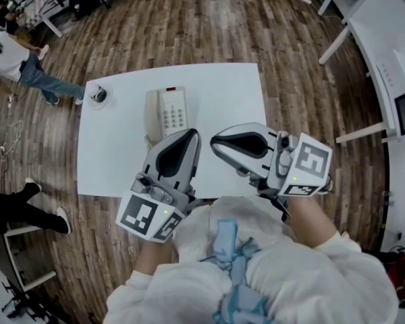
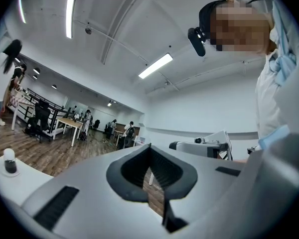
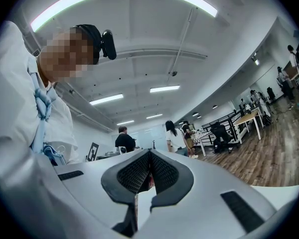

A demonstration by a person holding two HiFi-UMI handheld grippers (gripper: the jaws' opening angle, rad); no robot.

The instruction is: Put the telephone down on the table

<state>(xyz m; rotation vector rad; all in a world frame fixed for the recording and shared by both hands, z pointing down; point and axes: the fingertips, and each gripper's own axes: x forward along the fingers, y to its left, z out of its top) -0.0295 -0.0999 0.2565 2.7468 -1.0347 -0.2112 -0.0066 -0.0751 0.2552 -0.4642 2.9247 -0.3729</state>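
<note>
One telephone [image 1: 166, 113] lies flat at upper centre of the one white table [image 1: 236, 100], so the put-down looks finished. Two grippers, the left hand-held gripper [image 1: 191, 136] and the right hand-held gripper [image 1: 217, 143], are both closed and empty. Next, probably just stay clear. One small dark object [image 1: 98, 94] sits at the table's upper left.

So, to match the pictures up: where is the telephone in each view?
Head view: telephone on the white table, far half, near the middle.
Left gripper view: not in it.
Right gripper view: not in it.
Shared landmark: the wooden floor.
</note>
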